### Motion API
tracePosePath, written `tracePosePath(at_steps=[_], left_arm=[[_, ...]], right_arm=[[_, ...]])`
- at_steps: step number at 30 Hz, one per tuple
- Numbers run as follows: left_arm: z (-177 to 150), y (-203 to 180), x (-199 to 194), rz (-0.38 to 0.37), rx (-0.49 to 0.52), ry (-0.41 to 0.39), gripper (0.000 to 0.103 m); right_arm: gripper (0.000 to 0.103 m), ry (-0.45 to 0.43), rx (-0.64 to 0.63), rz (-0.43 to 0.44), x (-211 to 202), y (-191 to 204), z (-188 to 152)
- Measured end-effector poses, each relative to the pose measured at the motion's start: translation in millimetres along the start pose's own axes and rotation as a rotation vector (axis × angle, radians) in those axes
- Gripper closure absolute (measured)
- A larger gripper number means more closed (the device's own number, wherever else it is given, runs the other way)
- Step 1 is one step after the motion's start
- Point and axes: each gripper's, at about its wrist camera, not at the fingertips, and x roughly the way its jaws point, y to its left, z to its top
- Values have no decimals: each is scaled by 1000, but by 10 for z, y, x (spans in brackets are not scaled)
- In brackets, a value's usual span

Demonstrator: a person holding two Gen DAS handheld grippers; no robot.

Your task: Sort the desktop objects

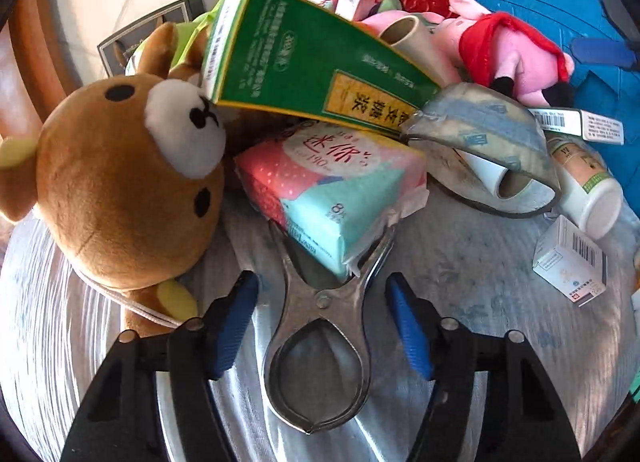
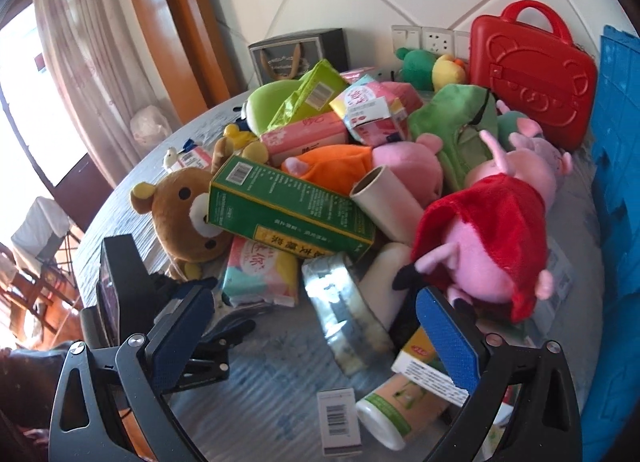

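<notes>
The left gripper [image 1: 322, 322] has its jaws apart around a metal clip [image 1: 320, 358], pads not touching it; bare table [image 1: 480, 262] lies to either side. Just beyond the fingers, one tissue pack [image 1: 332, 186] sits in the clip's mouth, under one green box [image 1: 304, 58], beside one bear [image 1: 120, 174]. The right gripper [image 2: 316, 334] is spread wide and empty over a tape roll [image 2: 344, 310]; one red-dressed pig [image 2: 488, 238] stands just by its right finger [image 2: 448, 338].
</notes>
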Motion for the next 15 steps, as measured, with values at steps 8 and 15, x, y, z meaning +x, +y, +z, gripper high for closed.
tracePosePath(at_steps=[8, 15], left_arm=[[-32, -85, -98, -13, 48, 3, 64], [-183, -78, -237, -24, 62, -5, 64]], right_arm=[[0, 50, -119, 148, 372, 414, 371], [0, 225, 175, 418, 994, 593, 1067]])
